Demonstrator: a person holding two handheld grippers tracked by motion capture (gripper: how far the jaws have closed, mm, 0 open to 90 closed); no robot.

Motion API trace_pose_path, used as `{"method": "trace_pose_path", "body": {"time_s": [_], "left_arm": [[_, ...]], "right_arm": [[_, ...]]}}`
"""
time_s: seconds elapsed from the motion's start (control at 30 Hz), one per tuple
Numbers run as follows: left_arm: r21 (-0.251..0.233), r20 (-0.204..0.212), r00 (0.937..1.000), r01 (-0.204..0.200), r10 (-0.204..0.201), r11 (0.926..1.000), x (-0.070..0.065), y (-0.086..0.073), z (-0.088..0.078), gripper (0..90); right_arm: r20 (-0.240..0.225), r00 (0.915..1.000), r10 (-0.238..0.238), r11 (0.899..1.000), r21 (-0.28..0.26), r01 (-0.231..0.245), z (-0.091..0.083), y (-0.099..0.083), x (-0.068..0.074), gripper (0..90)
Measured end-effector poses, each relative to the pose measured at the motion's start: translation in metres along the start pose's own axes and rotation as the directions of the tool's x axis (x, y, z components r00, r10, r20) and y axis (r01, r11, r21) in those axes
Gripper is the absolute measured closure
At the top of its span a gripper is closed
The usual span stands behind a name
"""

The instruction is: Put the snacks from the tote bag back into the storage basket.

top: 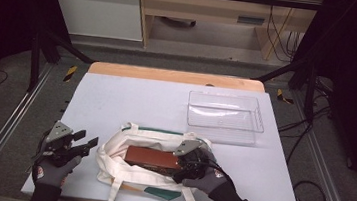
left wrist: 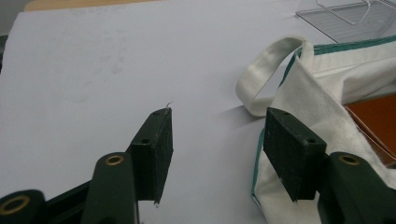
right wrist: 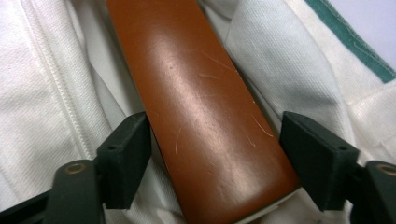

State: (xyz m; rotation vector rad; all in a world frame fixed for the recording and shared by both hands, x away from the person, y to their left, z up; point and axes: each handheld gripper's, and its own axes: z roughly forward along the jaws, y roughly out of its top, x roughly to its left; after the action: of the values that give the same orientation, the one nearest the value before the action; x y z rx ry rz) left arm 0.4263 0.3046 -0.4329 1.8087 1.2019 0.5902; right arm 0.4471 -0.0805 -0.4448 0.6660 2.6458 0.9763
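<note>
Claw (right wrist: pixel 215 154) straddles brown case (right wrist: pixel 201 112), gaps both sides.

Ahead of me, a clear tray (top: pixel 225 118) sits empty on the white surface (top: pixel 131 100), toward its far right. Beyond the surface's wooden far edge, I see grey floor (top: pixel 170 59), a pale cabinet (top: pixel 101 7) and cables (top: pixel 279 35).

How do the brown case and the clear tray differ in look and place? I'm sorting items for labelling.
The brown case is opaque, glossy and scuffed; the clear tray is see-through and holds nothing. The brown case lies inside the white tote bag, between the right gripper's open jaws; the clear tray sits bare on the table, farther back. Both are long rectangles lying flat.
</note>
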Motion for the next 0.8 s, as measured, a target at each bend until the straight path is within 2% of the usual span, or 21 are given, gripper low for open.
{"method": "trace_pose_path", "body": {"time_s": [0.1,0.23,0.4,0.47,0.6,0.63,0.8], "left_arm": [[0.000,0.001,1.0000,0.005,-0.005,1.0000,0.001,0.000,0.000,42.3],[0.000,-0.001,1.0000,0.008,-0.008,1.0000,0.002,-0.001,0.000,42.4],[0.004,0.000,1.0000,0.003,-0.003,1.0000,0.001,-0.001,0.000,42.5],[0.004,0.004,1.0000,-0.001,0.001,1.0000,0.001,-0.001,0.000,42.5],[0.001,0.005,1.0000,-0.002,0.002,1.0000,0.001,-0.001,0.000,42.4],[0.003,0.005,1.0000,-0.001,0.001,1.0000,0.001,-0.001,0.000,42.4],[0.003,0.006,1.0000,-0.006,0.006,1.0000,0.001,0.000,0.000,42.4]], "right_arm": [[-0.007,1.0000,-0.006,0.999,0.039,0.007,-0.005,0.004,0.000,32.3],[-0.009,1.0000,-0.003,0.998,0.061,0.004,-0.009,0.006,0.005,33.9],[-0.009,0.9999,0.009,0.999,0.051,-0.008,-0.008,0.003,0.008,33.6],[-0.015,0.9993,0.033,0.999,0.035,-0.032,-0.007,0.002,0.006,31.7],[-0.024,0.9993,0.027,1.000,0.007,-0.027,-0.009,0.004,0.007,30.4],[-0.032,0.9993,0.018,1.000,-0.016,-0.019,-0.010,0.009,0.008,28.7],[-0.035,0.9994,-0.005,1.000,0.011,0.006,-0.003,0.012,0.007,28.1]]}}
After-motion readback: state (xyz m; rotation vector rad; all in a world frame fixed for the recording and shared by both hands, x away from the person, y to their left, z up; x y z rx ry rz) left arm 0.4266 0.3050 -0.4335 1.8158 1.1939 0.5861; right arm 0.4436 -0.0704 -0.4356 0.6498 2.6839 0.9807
